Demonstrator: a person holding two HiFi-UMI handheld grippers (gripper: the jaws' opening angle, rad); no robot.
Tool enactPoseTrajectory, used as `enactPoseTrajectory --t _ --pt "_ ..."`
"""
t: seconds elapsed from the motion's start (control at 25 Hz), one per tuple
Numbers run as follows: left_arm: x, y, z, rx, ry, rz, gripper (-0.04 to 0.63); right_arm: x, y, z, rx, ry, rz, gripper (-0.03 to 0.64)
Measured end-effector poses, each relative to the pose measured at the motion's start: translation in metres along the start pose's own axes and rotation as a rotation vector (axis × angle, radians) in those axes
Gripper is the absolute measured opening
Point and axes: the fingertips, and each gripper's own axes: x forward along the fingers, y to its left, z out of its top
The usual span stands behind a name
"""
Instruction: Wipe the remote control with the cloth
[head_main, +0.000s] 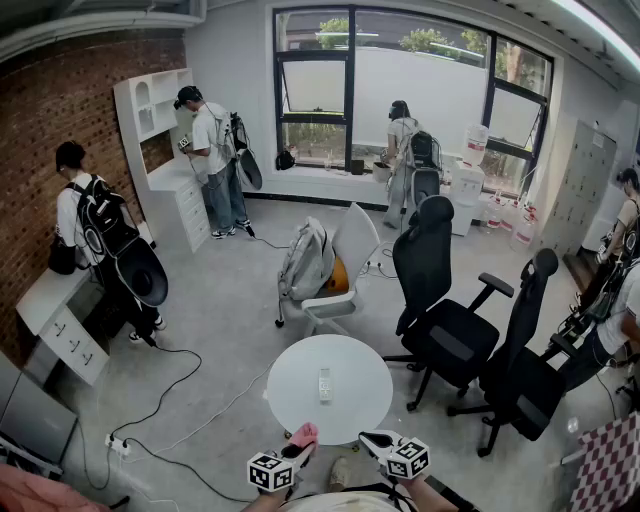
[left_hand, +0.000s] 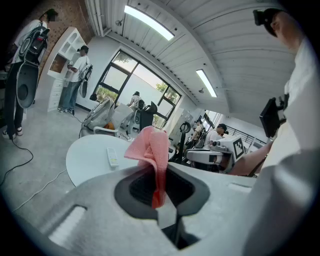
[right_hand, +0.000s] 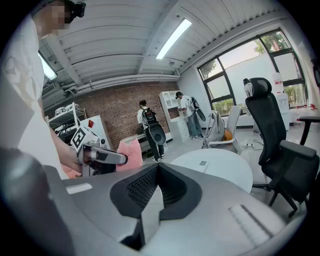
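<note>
**Cloth pinched, remote unreached**

My left fingers (left_hand: 134, 189) are clamped on a thin fold of the pink cloth (left_hand: 150, 147). My right fingers (right_hand: 137, 189) are pressed together and hold nothing. The remote control (head_main: 324, 385) lies loose on the desk (head_main: 290, 400) at 12 o'clock, well apart. Nothing pins it, so a one-handed wipe could shove it off. Its dirt and buttons are too small to see.

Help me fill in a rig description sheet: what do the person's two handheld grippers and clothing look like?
Both the left gripper and the right gripper have light grey moulded bodies with black ribbed pads lining the jaws. Each carries a white cube printed with black square markers on its faces. The person wears a white top.
</note>
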Motion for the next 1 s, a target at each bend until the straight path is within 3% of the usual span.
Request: enactPoseTrajectory --t 0.24,0.52,0.76,1.0 --pt "0.000 0.001 0.020 0.034 -0.027 -0.002 0.023 -0.002 -0.002 0.018 -0.020 -0.038 -0.005 0.005" --pt "-0.012 0.008 0.018 0.043 -0.049 0.014 0.023 0.000 0.000 0.014 -0.016 -0.049 -0.030 0.006" --pt "-0.030 0.022 0.026 0.036 -0.076 0.045 0.023 0.008 -0.001 0.025 -0.013 -0.068 -0.060 0.006" --pt "-0.042 0.028 0.014 0.000 -0.085 0.067 0.023 0.019 0.000 0.014 -0.012 -0.015 -0.068 0.006"
